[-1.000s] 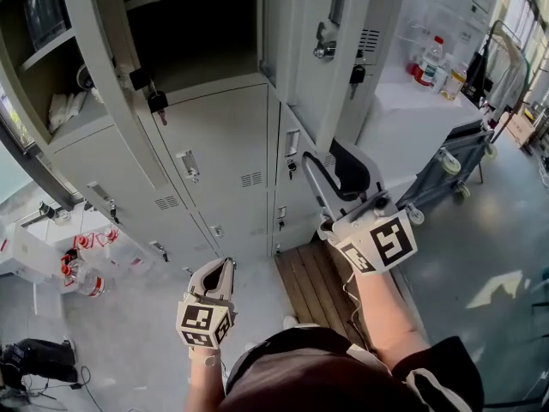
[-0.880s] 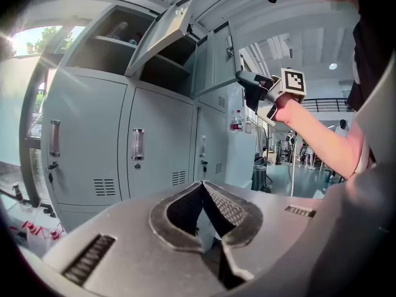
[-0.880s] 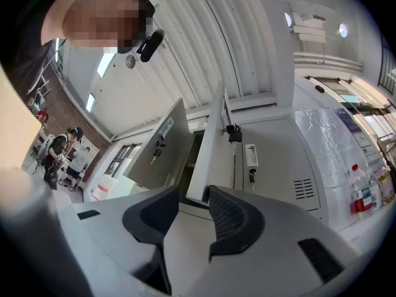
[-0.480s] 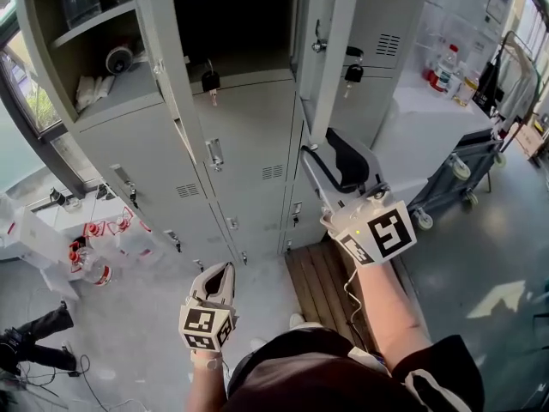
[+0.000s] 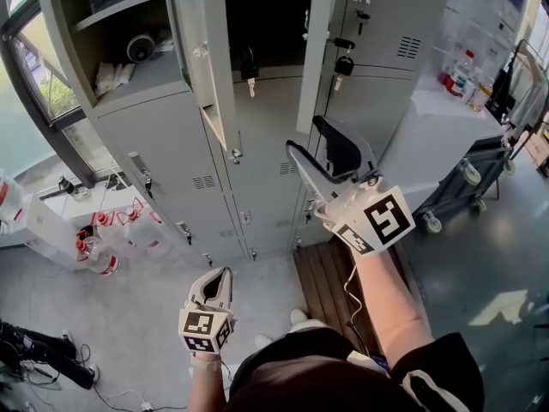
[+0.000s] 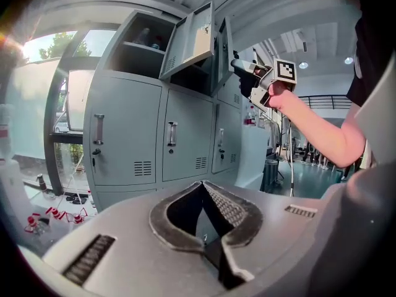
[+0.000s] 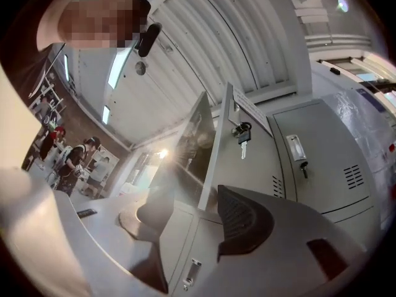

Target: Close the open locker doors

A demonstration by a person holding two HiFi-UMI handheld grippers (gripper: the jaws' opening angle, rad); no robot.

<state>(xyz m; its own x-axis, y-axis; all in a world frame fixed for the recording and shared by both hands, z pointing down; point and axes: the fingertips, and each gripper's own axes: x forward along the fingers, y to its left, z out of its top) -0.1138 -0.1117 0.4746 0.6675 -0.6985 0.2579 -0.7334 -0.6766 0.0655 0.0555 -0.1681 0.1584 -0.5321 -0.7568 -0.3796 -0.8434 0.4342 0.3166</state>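
While both tongs are held in front of the grey lockers [image 5: 214, 153], two doors in the top row stand open. The left door [image 5: 206, 50] swings out toward the person. The right door [image 5: 324, 41] hangs out close beside it. Between them is a dark open locker space [image 5: 262, 24]. At the far left of the top row another space is open too, and its shelf [image 5: 129, 67] has small things on it. A key [image 5: 343, 65] hangs from the right door.

The right tongs [image 5: 304, 136] are lifted high, just under the bottom edge of the right door. Their jaws are spread, and they have just been opening wider. In the right gripper view, the thin edge of the right door [image 7: 213, 159] shows in the gap of the right tongs [image 7: 185, 215]. The pads do not press on it. I cannot tell if the edge is inside the jaws or just past them. The key [image 7: 241, 135] dangles above.

The left tongs [image 5: 220, 275] hang low, near the person's body and well apart from the doors. In the left gripper view, the left tongs [image 6: 201, 184] have their tips pressed together with nothing in them.

Wooden boards [image 5: 322, 286] lie on the floor at the foot of the lockers.
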